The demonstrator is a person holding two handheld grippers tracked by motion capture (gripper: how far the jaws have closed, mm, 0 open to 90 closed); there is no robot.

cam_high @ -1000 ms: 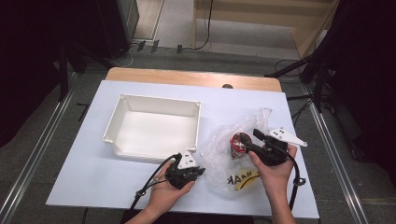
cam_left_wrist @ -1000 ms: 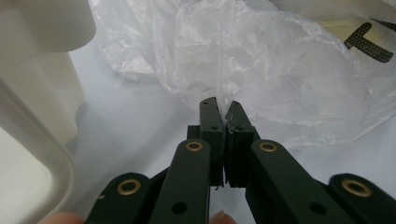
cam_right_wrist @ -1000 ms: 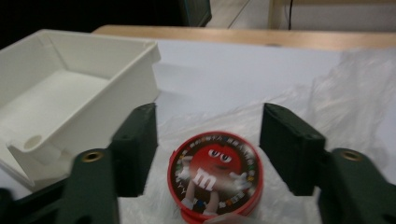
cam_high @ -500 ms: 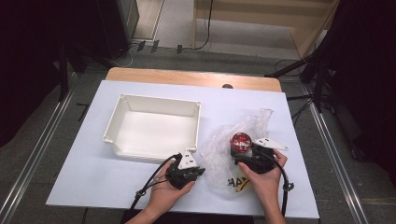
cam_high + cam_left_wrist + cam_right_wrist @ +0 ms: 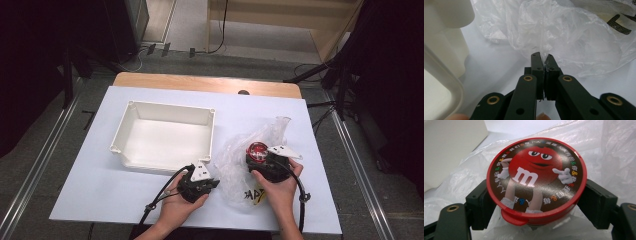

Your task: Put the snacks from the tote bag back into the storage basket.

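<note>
- Your right gripper now clamps the red candy tin, lifted clear of the plastic bag.
- Left gripper pinches the bag's edge; move the tin toward the white tray.

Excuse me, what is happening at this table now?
A person works with two hand-held grippers. The left hand-held gripper is shut on an edge of the clear plastic bag. The right hand-held gripper grips a round red candy tin by its sides, over the bag. The white tray beside them holds nothing.
</note>
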